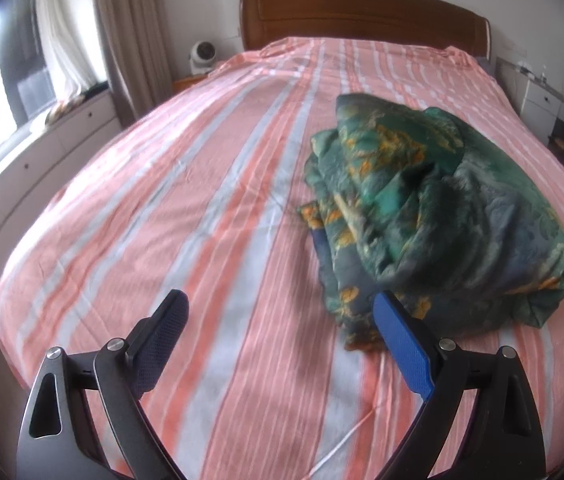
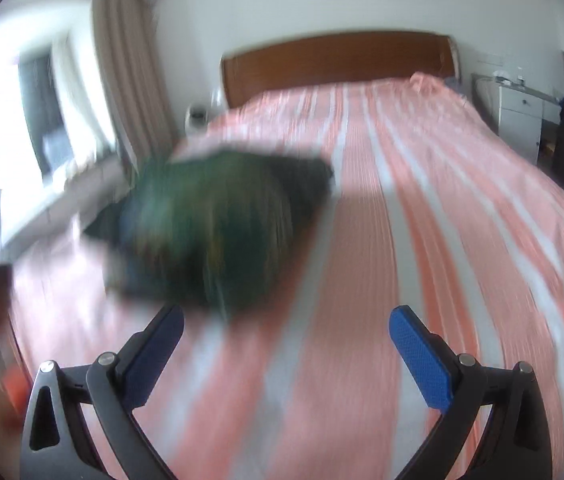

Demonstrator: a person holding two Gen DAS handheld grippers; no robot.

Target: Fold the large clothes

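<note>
- My left gripper (image 1: 280,310) hangs over the near end of the bed, its blue-padded fingers (image 1: 401,344) spread wide with nothing between them.
- The task's thing, a bunched dark-green garment with orange and yellow floral print (image 1: 433,208), lies in a loose heap on the pink-and-grey striped bedsheet (image 1: 186,200). From the left wrist it sits at about 1 o'clock, and its near hem lies just behind the right-hand finger; I cannot tell whether they touch.
- My right gripper (image 2: 285,318) is likewise released, fingers (image 2: 421,360) wide apart and empty, above the striped sheet (image 2: 441,220).
- The right wrist view is smeared with blur. There the green heap (image 2: 218,224) shows at about 11 o'clock, near the left-hand finger's tip but apart from it.
- At 12 o'clock in both views stands the brown wooden headboard (image 1: 361,16).
- At 10 o'clock from the left wrist I see a beige curtain (image 1: 122,32) beside a bright window, and a small white round fan (image 1: 202,54) on a low stand by the bed.
- At 2 o'clock stands a white drawer unit (image 1: 541,100).
</note>
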